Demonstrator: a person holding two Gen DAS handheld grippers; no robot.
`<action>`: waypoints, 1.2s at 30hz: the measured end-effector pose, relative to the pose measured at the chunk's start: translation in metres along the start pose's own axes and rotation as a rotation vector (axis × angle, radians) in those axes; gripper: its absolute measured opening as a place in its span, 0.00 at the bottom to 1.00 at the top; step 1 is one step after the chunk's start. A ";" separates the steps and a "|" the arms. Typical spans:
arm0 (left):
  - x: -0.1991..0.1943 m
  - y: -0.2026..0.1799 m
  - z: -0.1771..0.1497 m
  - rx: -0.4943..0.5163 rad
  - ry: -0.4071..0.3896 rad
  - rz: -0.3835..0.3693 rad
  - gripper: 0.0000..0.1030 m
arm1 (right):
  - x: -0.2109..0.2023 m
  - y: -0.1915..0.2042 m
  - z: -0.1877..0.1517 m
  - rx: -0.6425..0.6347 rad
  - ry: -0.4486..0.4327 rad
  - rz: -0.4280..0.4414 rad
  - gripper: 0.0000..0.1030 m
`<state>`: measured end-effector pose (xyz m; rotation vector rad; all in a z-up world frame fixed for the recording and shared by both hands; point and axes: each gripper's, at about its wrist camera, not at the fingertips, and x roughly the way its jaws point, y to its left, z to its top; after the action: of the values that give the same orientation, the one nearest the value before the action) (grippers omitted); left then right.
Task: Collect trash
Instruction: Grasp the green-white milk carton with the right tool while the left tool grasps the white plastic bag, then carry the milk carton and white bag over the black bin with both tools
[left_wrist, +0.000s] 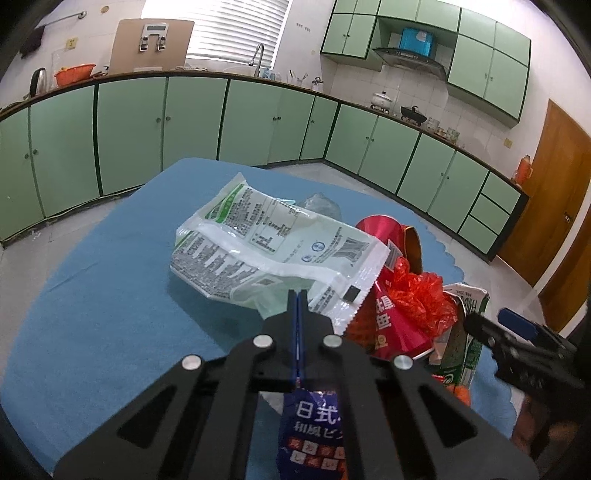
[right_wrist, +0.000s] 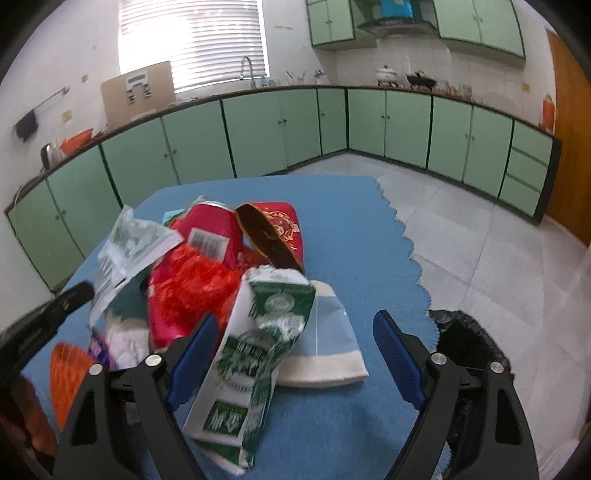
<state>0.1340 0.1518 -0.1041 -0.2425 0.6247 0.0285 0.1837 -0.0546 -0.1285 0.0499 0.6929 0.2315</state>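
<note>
A pile of trash lies on the blue table mat (left_wrist: 110, 288). My left gripper (left_wrist: 297, 293) is shut on the edge of a white and green plastic wrapper (left_wrist: 273, 240), which it holds above the mat. Beside it lie a red packet (left_wrist: 384, 317), red plastic film (left_wrist: 417, 295) and a green milk carton (left_wrist: 469, 332). My right gripper (right_wrist: 295, 328) is open, with the crushed green milk carton (right_wrist: 258, 354) between its fingers. A black-lined trash bin (right_wrist: 469, 343) stands on the floor at the right of the table.
A blue snack packet (left_wrist: 314, 432) lies under my left gripper. A pale blue and white pack (right_wrist: 328, 350), a red box with a brown flap (right_wrist: 280, 229) and an orange item (right_wrist: 66, 369) lie on the mat. Green kitchen cabinets (right_wrist: 258, 125) line the walls.
</note>
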 end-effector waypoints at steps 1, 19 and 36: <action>0.000 0.003 0.001 0.001 0.007 -0.002 0.00 | 0.004 -0.002 0.001 0.012 0.009 0.007 0.77; 0.002 -0.015 0.012 0.069 0.044 -0.039 0.78 | 0.014 -0.007 0.010 0.051 0.031 0.121 0.41; 0.043 -0.020 0.024 0.089 0.116 0.085 0.45 | 0.008 -0.019 0.015 0.053 0.007 0.111 0.41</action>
<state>0.1843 0.1361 -0.1058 -0.1318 0.7497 0.0687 0.2034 -0.0708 -0.1243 0.1380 0.7040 0.3197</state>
